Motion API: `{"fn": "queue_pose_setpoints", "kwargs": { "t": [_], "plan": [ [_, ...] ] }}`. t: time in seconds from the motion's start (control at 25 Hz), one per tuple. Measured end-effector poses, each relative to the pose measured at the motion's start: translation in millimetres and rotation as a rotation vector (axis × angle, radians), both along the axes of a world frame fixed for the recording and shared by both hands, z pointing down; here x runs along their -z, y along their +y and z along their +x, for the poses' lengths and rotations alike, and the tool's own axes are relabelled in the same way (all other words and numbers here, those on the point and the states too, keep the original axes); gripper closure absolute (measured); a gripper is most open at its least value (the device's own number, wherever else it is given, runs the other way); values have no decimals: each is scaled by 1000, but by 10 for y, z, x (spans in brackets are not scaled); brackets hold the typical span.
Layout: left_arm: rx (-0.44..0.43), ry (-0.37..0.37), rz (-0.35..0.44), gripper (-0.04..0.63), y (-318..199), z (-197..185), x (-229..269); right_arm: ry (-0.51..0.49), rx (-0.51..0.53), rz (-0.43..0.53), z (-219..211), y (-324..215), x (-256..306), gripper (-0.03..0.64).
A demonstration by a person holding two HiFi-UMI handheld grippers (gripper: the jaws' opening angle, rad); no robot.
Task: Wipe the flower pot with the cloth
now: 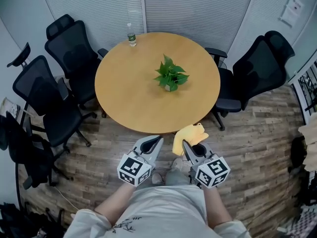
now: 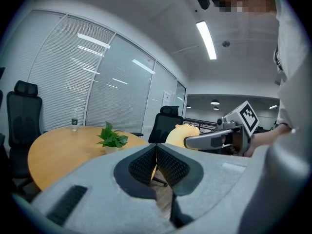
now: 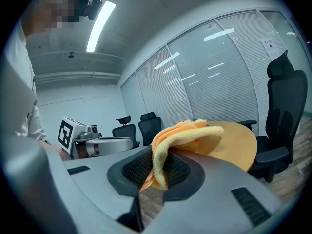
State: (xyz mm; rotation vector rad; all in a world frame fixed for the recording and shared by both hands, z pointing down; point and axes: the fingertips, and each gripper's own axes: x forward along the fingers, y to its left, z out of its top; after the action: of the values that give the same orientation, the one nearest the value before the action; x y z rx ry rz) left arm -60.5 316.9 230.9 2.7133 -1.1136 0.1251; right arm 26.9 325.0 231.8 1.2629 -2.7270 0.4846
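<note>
Clamping a yellow cloth [image 1: 188,134] in the right claw [image 1: 184,144], with the pads pressed on a lower fold and the rest bunched above the tips, just short of the near rim of the round wooden desk [image 1: 124,98]. Holding the left claw [image 1: 159,139] fully closed on nothing, ribbed pads meeting, just beside the right one and about level with it, both aimed at the desk from over the plank floor [image 1: 257,133]. Finding the flower pot [image 1: 170,87] upright near the middle of the desk, small and pale under a leafy green plant, well apart from both claws and untouched by the cloth. Noting a clear bottle [image 1: 132,35] at the far rim and black office chairs [image 1: 74,48] ranged round the desk.
</note>
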Motion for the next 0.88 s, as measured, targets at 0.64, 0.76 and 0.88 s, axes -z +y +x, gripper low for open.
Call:
{"fn": "queue_pose_setpoints", "kwargs": {
  "t": [0.64,0.76,0.88],
  "plan": [
    [23,13,-14,584,-827,19,-36,-13,0,-16,82,-864,-58,565],
    [38,15,-18,584,-1086,60,-43,-7,10,-15,142,-1150,-45,565],
    [50,16,-23,584,-1359,138,-41,1,28,-14,212,-1438,-29,565]
  ]
}}
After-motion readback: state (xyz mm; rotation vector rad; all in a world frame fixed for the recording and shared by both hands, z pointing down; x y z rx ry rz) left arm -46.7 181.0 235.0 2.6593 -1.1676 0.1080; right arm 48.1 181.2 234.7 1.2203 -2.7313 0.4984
